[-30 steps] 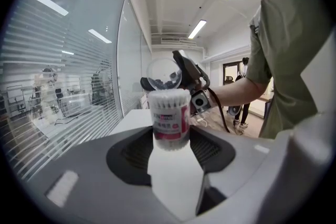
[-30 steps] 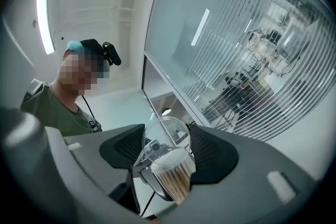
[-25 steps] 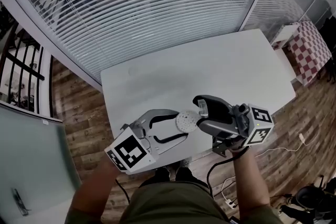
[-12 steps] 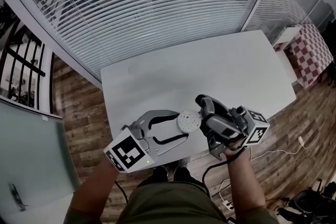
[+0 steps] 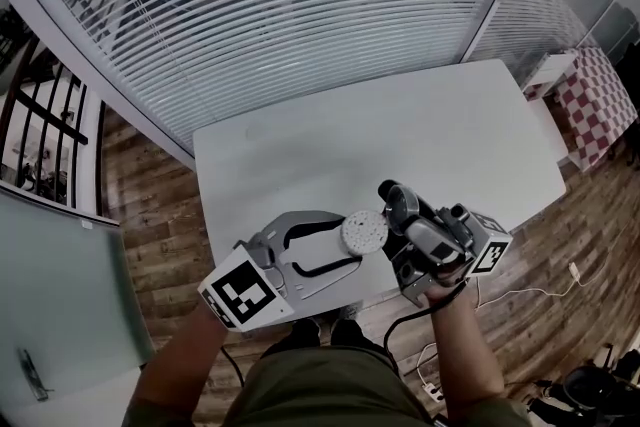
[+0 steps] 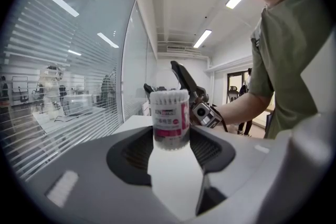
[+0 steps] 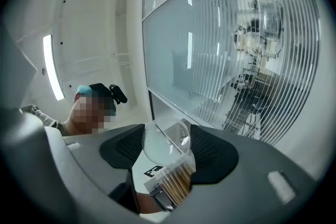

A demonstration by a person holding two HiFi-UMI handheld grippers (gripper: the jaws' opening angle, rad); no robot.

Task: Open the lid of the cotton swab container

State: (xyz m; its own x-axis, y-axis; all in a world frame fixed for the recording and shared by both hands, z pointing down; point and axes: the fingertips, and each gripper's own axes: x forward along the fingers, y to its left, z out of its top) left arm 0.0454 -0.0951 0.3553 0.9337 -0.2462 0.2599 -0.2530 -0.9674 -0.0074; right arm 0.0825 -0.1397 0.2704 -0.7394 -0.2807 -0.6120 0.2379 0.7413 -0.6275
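Firmly clenched, right claw (image 7: 168, 149) pinches clear domed lid (image 7: 165, 140), tilted above container's swabs; lid looks lifted, full release unclear. Left claw (image 6: 170, 148) grasps cotton swab container (image 6: 169, 119): upright clear plastic cylinder, pink label, packed white tips. Smooth white table (image 5: 400, 135) beneath container.

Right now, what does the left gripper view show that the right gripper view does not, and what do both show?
Only the left gripper view: the pink label of the cotton swab container, upright between the left gripper's jaws, and the person's forearm behind it.
Only the right gripper view: the clear lid between the right gripper's jaws.
Both: the cotton swabs, seen as tips in the left and as sticks in the right, and the window blinds.
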